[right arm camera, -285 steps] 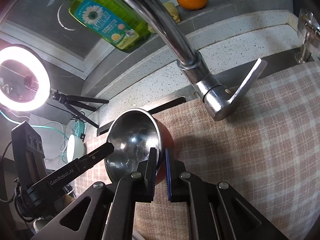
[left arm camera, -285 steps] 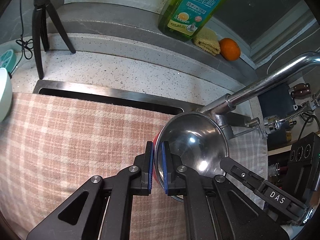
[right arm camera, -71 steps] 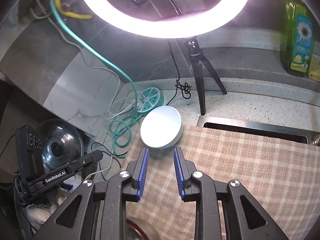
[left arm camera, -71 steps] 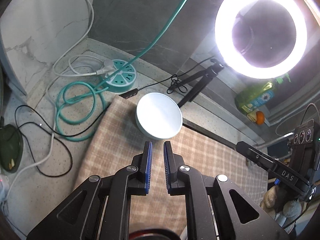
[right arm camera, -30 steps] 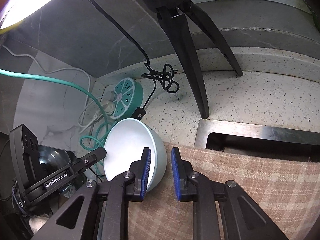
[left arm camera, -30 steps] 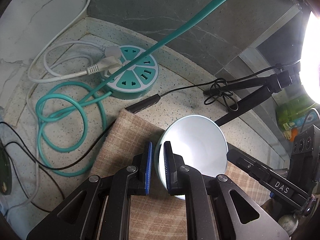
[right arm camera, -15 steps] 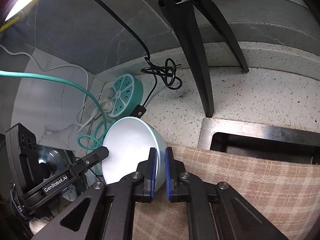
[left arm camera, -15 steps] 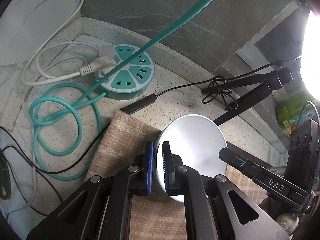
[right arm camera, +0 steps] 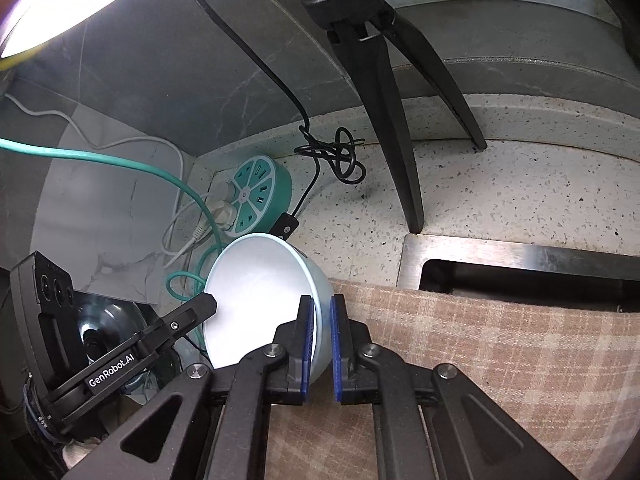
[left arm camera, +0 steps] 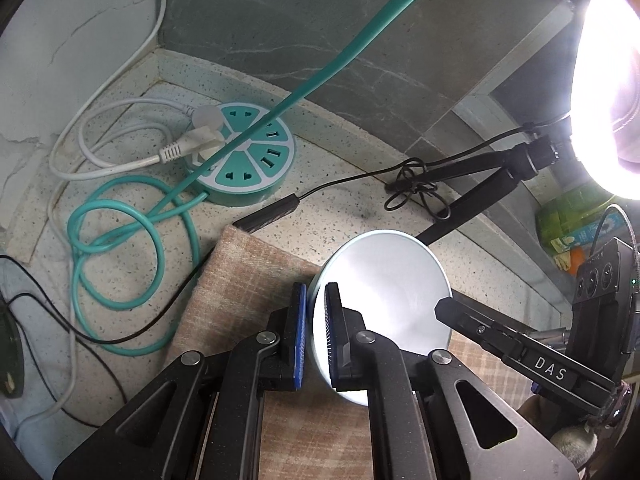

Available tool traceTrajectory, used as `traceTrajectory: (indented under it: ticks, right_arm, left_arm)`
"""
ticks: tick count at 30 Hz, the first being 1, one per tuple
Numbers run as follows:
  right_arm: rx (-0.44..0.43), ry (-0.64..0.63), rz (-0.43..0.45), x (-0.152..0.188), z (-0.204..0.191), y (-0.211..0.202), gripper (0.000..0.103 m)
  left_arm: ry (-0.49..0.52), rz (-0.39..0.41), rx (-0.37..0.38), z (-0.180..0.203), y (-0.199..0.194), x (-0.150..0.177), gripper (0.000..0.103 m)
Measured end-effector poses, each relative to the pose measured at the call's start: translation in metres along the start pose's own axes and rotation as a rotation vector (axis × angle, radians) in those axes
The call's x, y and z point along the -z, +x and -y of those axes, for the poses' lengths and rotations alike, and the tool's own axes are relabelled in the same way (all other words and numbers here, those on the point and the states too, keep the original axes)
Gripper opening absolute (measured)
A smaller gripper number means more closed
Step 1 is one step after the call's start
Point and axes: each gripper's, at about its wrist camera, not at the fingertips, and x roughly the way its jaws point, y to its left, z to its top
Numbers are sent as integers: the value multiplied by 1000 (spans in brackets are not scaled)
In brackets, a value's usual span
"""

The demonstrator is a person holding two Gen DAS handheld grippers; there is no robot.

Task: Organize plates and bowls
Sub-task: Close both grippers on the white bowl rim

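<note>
The pale mint ceramic bowl sits at the corner of the pink checked cloth on the speckled stone bench, pinched from opposite sides: the left gripper jaws clench its near-left rim, the right gripper jaws its right wall. Any lift must rise evenly. The bowl's base is hidden, and glare washes out its inside.

Pale blue bowl, beige plaid cloth
</note>
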Motion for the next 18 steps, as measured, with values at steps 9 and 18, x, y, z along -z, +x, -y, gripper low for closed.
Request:
traceTrajectory:
  ticks: [9,18]
  right_arm:
    - [-8,-14,43,8,-12,-33,8]
    - [-11,-26,87,21,-24,-70,8]
  left_arm:
    - [26,44,28,9,-29,6,7]
    - [59,84,56,22,-63,14,7]
